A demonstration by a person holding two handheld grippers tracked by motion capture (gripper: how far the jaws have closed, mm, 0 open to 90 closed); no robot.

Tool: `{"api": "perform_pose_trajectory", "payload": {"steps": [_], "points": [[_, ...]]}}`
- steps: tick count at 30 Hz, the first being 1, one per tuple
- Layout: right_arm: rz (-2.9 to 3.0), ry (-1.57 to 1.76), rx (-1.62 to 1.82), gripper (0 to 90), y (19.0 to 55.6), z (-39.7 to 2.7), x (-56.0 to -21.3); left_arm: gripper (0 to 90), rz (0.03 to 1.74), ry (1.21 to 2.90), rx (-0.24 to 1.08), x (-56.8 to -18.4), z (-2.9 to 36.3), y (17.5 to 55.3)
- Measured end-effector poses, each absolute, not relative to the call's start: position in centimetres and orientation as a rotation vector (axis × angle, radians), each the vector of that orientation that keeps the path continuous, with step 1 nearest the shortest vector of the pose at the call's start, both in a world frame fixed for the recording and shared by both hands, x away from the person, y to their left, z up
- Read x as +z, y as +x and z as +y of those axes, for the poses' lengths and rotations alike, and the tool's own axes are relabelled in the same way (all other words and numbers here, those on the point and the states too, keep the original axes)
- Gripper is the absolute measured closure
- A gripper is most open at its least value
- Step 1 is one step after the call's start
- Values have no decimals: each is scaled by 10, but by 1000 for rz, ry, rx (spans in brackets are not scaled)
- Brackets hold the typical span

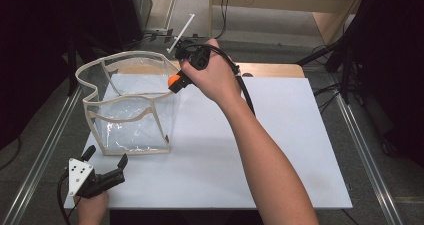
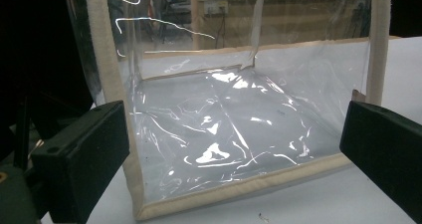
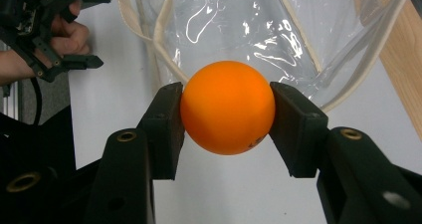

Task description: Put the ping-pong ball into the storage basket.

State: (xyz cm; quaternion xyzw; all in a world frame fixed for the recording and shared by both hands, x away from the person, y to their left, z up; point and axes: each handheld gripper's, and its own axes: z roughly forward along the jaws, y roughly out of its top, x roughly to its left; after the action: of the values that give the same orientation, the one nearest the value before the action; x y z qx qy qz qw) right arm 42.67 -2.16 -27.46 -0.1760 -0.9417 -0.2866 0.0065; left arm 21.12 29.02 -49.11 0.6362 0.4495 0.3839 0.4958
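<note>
An orange ball (image 3: 227, 113) is pinched between the pads of my right gripper (image 3: 227, 117), which is shut on it. From above, that ball (image 1: 173, 79) hangs at the far right rim of a clear plastic bag (image 1: 131, 102) with beige trim, standing upright and open on the white table. My right gripper (image 1: 176, 83) points down toward the bag's mouth. My left gripper (image 1: 105, 158) rests near the table's front left corner, open, its jaws spread wide just in front of the bag (image 2: 234, 134) with nothing between them.
The white tabletop (image 1: 280, 135) stretches bare to the right of the bag. Metal rails (image 1: 45, 150) run along both sides of the table. A wooden board (image 1: 270, 69) lies at the far edge, with cables behind it.
</note>
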Motion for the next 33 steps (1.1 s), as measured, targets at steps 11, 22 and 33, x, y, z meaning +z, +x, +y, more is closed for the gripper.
{"api": "perform_pose_trajectory", "payload": {"steps": [11,22,33], "points": [[-2941,-576,-921,483,433,-16,-276,0,1089,1542,929,-491,290,211],[-2958,-667,-934,482,439,-11,-282,0,1089,1537,926,-491,290,211],[-2988,-719,-900,283,434,-10,-284,0,1090,1541,924,-491,291,211]]}}
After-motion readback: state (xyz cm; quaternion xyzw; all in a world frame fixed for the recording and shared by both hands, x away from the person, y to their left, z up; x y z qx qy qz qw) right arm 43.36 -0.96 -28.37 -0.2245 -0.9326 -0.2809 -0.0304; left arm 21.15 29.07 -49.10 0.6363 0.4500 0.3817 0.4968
